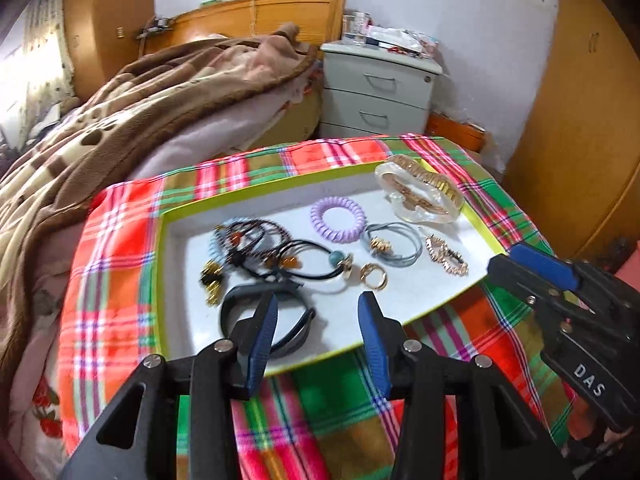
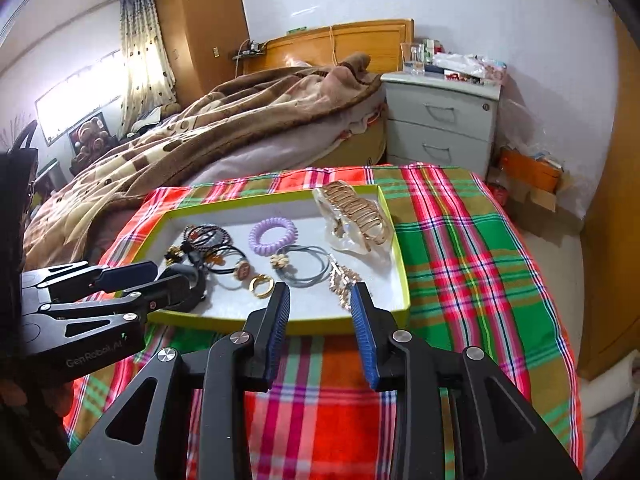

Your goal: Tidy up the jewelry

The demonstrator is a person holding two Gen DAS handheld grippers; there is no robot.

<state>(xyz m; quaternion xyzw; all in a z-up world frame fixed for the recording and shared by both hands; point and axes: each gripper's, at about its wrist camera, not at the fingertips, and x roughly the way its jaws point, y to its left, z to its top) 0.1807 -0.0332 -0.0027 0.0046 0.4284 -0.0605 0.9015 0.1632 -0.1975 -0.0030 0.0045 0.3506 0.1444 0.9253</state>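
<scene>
Jewelry in shallow green-rimmed tray [image 2: 400, 268] on plaid cloth [image 2: 460, 248]: purple coil hair tie [image 2: 273, 235], gold ring [image 2: 262, 284], black elastics [image 1: 256, 248], grey cord loops [image 1: 394, 242], gold claw clip [image 2: 356, 210] at far corner. Left gripper [image 1: 318, 314] jaws apart, empty, over black band [image 1: 240, 312]. Right gripper [image 2: 320, 300] jaws apart, empty, at near rim beside gold chain [image 2: 342, 280].

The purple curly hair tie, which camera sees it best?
The left wrist view: the purple curly hair tie lies whole and unblocked in the tray, and looks bigger there. The right wrist view shows it whole too, only smaller.
</scene>
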